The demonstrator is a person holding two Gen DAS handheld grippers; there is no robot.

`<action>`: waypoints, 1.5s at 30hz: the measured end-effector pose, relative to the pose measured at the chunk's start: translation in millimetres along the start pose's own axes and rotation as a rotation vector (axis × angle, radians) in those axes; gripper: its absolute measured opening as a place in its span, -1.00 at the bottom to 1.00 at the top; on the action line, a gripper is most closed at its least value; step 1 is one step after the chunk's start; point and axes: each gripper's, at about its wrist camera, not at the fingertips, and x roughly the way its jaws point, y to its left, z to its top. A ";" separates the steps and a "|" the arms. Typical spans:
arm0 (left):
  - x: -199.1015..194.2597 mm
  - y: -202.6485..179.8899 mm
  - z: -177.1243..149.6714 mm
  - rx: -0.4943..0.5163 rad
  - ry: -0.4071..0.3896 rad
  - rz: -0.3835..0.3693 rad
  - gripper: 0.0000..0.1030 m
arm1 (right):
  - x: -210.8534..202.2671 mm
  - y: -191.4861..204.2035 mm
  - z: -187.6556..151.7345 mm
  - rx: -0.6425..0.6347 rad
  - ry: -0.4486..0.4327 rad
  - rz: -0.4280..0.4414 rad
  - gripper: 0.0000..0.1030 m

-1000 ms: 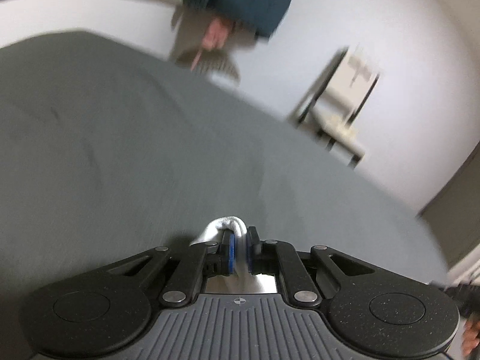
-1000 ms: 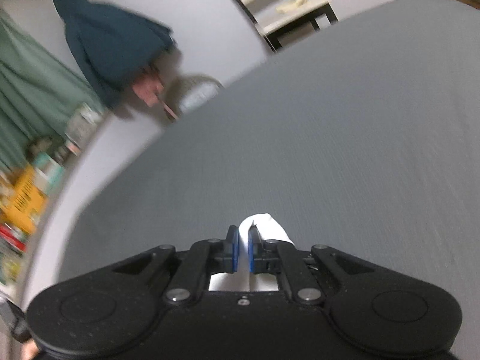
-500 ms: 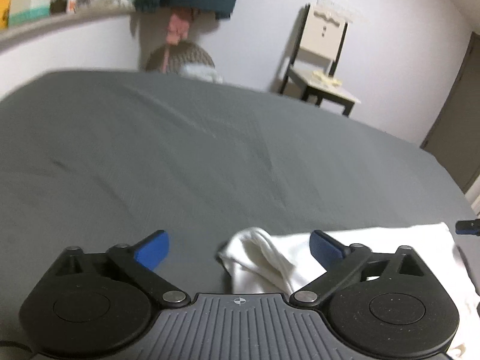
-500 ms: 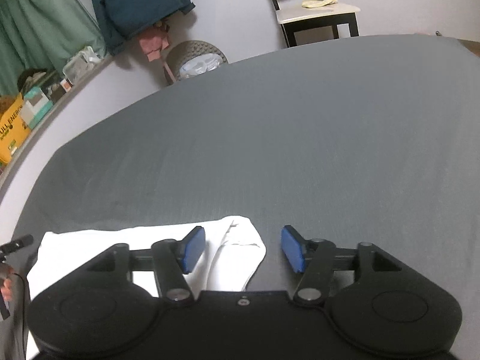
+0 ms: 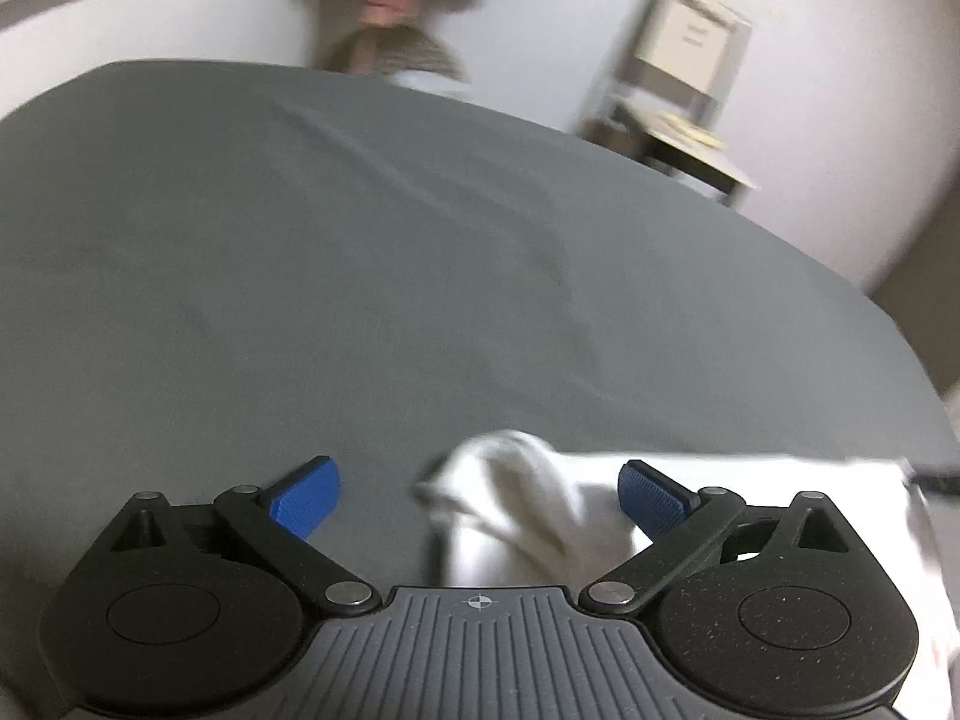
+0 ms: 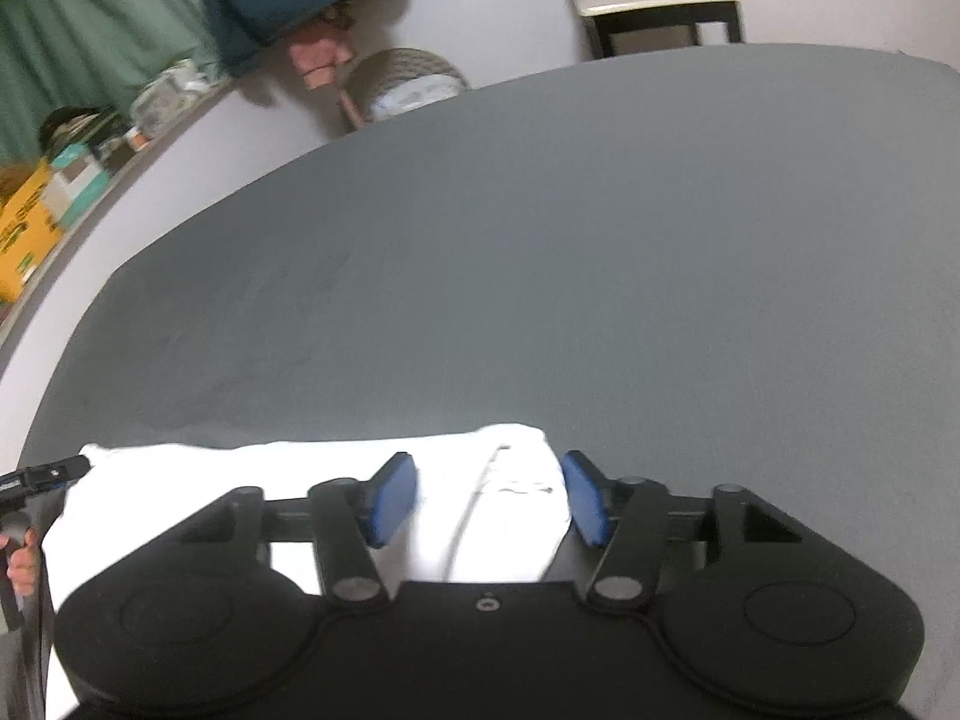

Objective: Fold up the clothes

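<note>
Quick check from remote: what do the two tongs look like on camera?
Both tongs, left and right, are black linkage arms with silver pivot pins and ribbed blue fingertips. The left's body is ribbed grey with a crosshair mark; the right's is plain black with a small centre screw.

Your white garment [image 5: 528, 510]: soft matt cloth, creased | your grey bed sheet [image 5: 360, 276]: matt woven cloth, faint wrinkles | your left gripper [image 5: 478, 501]: speckled matt black plastic, ribbed grey housing, ridged blue pads [image 5: 651, 507], bright metal pivot pins | your right gripper [image 6: 489, 495]: matt black plastic, blue pads [image 6: 390, 498] | basket [image 6: 405, 81]: rough woven weave.
</note>
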 end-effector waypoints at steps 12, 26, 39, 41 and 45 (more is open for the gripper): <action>-2.5 -18.9 3.7 0.011 -0.061 0.001 -0.62 | -4.8 9.8 2.2 -0.033 -0.048 0.005 -0.65; -34.3 0.3 39.3 -0.035 -0.240 0.056 -1.00 | 1.2 34.0 31.1 -0.060 -0.097 -0.023 -0.70; -19.6 38.2 10.8 0.066 0.092 -0.052 -0.98 | -7.2 3.4 19.4 -0.055 -0.029 -0.022 0.07; -22.3 37.8 10.7 0.115 0.122 -0.045 -0.97 | -11.3 3.5 19.0 -0.069 -0.033 -0.019 0.07; -29.8 35.2 13.7 0.165 0.130 -0.122 -0.97 | -17.7 0.8 22.1 -0.117 -0.026 -0.038 0.02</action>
